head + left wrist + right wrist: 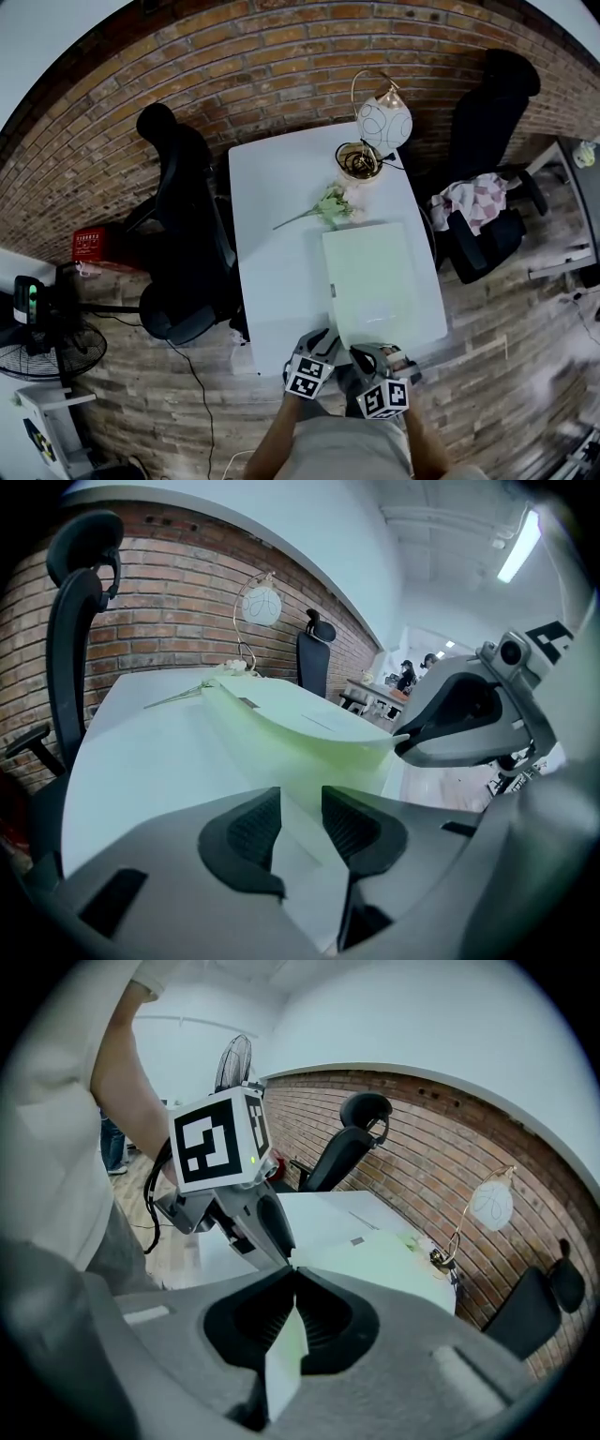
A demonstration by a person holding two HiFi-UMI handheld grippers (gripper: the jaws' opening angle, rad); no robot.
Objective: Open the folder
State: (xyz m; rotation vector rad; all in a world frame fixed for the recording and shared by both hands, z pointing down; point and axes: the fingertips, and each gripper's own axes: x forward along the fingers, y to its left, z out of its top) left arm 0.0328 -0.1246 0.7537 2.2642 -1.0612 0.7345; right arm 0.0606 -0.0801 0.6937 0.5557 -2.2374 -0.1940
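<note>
Grippers meet at 6 o'clock on the table (272,206): right gripper (292,1279) is clamped on the raised cover of the green folder (370,272), and left gripper (300,825) stands part open over its near corner. Flower (330,206) lies at the folder's 11 o'clock.

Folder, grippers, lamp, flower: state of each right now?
folder: partly open, near corner of its cover lifted.
right gripper: shut on the folder cover's corner.
left gripper: open, jaws apart at the folder's near edge.
lamp: upright, looks unlit.
flower: lying flat beside the folder.
</note>
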